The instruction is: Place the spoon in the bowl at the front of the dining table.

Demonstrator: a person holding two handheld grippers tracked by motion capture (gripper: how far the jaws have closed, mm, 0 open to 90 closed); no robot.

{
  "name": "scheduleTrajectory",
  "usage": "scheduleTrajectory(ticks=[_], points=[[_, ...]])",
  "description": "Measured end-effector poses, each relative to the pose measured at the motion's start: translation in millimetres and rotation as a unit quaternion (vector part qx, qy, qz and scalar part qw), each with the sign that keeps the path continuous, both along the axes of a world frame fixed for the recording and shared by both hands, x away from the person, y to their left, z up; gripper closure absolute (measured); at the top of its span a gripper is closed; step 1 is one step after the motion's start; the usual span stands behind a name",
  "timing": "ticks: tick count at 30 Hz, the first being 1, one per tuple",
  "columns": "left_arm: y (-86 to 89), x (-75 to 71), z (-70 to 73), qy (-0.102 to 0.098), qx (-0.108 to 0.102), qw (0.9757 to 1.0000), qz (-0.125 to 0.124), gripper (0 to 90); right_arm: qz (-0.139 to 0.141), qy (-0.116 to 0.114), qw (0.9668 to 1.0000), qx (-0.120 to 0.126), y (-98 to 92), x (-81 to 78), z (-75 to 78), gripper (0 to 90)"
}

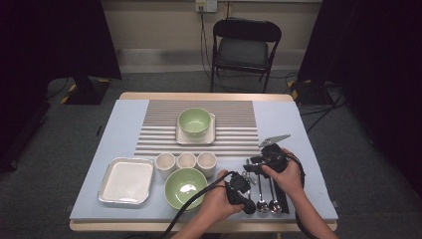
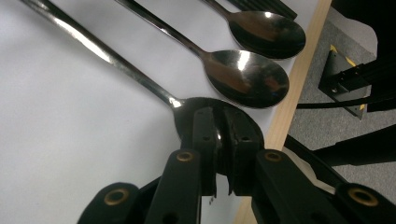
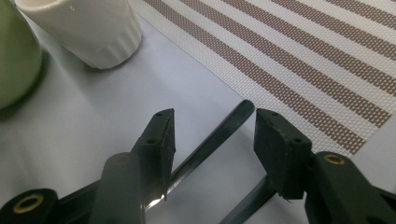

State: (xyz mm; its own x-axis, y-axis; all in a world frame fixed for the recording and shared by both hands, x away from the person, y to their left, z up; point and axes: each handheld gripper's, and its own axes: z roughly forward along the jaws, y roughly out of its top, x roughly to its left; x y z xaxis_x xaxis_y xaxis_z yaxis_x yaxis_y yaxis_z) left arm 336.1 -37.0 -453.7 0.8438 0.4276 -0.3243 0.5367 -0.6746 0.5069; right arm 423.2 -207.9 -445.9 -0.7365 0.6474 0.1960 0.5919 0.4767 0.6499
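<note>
Clamping its jaws on the bowl of the nearest spoon [image 2: 205, 116], the left gripper [image 2: 223, 140] presses low at the front edge of the counter [image 1: 124, 112], beside two other spoons [image 2: 247, 77]. The right gripper [image 3: 215, 135] rests over the spoon handles [image 3: 219, 133], its jaws apart, one dark handle between them without pressing. A white cup [image 3: 88, 28] and a green bowl [image 1: 185, 186] stand near.

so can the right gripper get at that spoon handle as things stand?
Probably yes. The right gripper has its jaws open on either side of the spoon handle, nothing between; the left gripper is shut on the nearest spoon's bowl.
</note>
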Motion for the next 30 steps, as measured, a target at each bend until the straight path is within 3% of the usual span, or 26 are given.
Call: scheduleTrajectory(ticks=[5, 16, 30], points=[[-0.4, -1.1, 0.3, 0.001, 0.005, 1.0000, 0.004, 87.4, 0.001, 0.012, 0.9999, 0.010, -0.6, -0.4, 0.1, 51.1], [-0.3, -1.6, 0.9, -0.009, 0.018, 0.9998, -0.005, 90.0, 0.002, 0.033, 0.9986, 0.040, -7.6, -1.2, 0.2, 68.0], [5.1, -0.6, 3.4, -0.021, 0.043, 0.9988, 0.004, 89.1, -0.007, 0.061, 0.9935, 0.095, -18.4, -2.3, 1.2, 77.5]])
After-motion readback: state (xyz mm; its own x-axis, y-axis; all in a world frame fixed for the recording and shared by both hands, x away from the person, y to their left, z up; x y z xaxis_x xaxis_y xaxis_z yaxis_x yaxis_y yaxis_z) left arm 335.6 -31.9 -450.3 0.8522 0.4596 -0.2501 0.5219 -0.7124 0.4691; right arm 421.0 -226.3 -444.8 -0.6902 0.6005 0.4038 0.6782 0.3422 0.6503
